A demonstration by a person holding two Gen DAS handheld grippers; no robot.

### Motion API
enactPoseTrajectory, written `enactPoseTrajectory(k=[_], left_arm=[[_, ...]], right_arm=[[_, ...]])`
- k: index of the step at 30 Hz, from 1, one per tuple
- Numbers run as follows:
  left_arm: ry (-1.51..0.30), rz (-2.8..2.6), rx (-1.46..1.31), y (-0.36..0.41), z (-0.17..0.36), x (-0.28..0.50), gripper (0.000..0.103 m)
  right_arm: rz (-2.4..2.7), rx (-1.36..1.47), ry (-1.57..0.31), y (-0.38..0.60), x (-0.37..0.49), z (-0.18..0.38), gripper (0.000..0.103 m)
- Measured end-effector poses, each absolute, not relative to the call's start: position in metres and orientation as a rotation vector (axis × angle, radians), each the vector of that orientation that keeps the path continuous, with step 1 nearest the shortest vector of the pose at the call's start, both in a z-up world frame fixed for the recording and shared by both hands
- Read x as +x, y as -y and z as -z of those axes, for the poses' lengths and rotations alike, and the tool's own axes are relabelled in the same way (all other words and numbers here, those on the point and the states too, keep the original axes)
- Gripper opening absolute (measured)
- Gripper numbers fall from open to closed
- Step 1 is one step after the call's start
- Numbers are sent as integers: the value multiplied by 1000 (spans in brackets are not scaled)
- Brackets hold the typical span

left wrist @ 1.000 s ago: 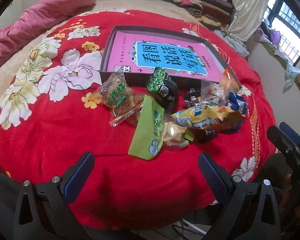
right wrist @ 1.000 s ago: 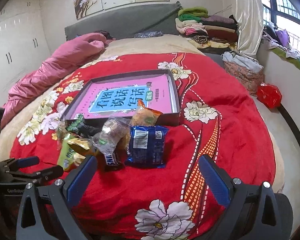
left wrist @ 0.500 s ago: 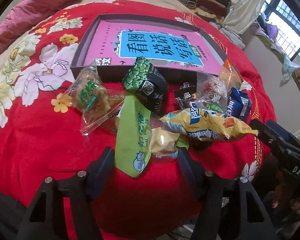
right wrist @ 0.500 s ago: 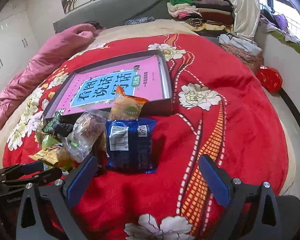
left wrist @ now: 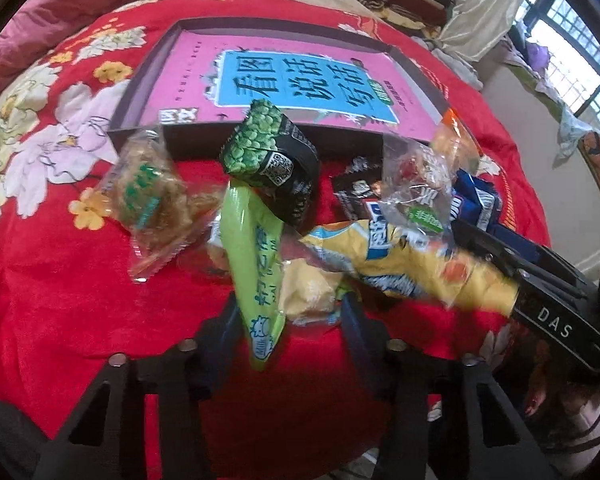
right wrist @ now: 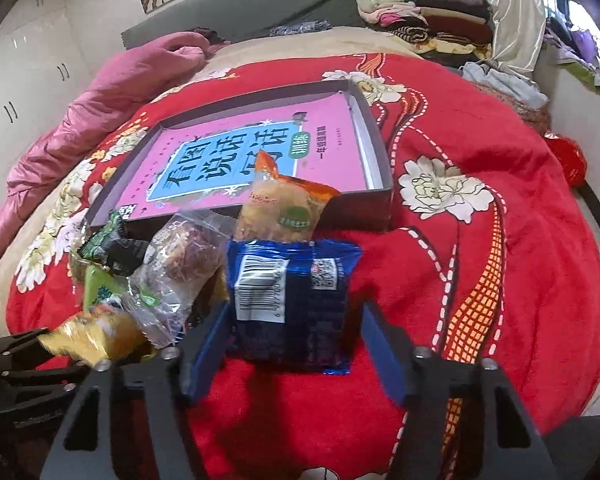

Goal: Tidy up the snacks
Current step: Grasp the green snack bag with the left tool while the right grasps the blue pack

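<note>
A heap of snack packs lies on the red bedspread in front of a shallow box (left wrist: 148, 80) lined with a pink book. My left gripper (left wrist: 286, 320) is open, its fingers on either side of a light green packet (left wrist: 252, 272) and a small yellow snack (left wrist: 306, 290). My right gripper (right wrist: 296, 336) is open, its fingers on either side of a blue packet (right wrist: 292, 296). Other packs: a dark pea pack (left wrist: 268, 160), a clear cookie bag (left wrist: 148, 200), a yellow chip bag (left wrist: 420, 268), an orange pack (right wrist: 288, 208).
The box (right wrist: 380, 168) sits mid-bed behind the heap. A pink quilt (right wrist: 100, 92) lies at the far left, folded clothes (right wrist: 420, 20) at the far right. The right gripper shows at the right edge of the left wrist view (left wrist: 540, 280).
Both grippers moved forward to the heap and narrowed their jaws. The left now straddles the green packet, the right straddles the blue packet.
</note>
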State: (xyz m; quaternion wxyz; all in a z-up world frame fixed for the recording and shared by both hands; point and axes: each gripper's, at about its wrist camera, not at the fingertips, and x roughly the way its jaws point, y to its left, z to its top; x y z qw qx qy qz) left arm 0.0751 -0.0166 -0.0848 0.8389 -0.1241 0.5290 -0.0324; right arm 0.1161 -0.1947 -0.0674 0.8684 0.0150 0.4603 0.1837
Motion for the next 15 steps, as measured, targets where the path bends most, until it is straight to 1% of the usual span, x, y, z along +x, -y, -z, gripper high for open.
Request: enactPoseTrajectory(k=[1,2,4,15], left_arm=[[-1122,89,-265,18,85,75,39],[-1121,95,-259,20,85,75,37],[-1118,107,-255,20,85,74,36],[-1091,143,-351,-1,68,56,35]], right_arm=[[-394,38,-960,195,116,67,54],[-402,48,-960,196,115,66,54],[-405,62,-956,199,116,64,52],[-415,173,-930,225,111,51,51]])
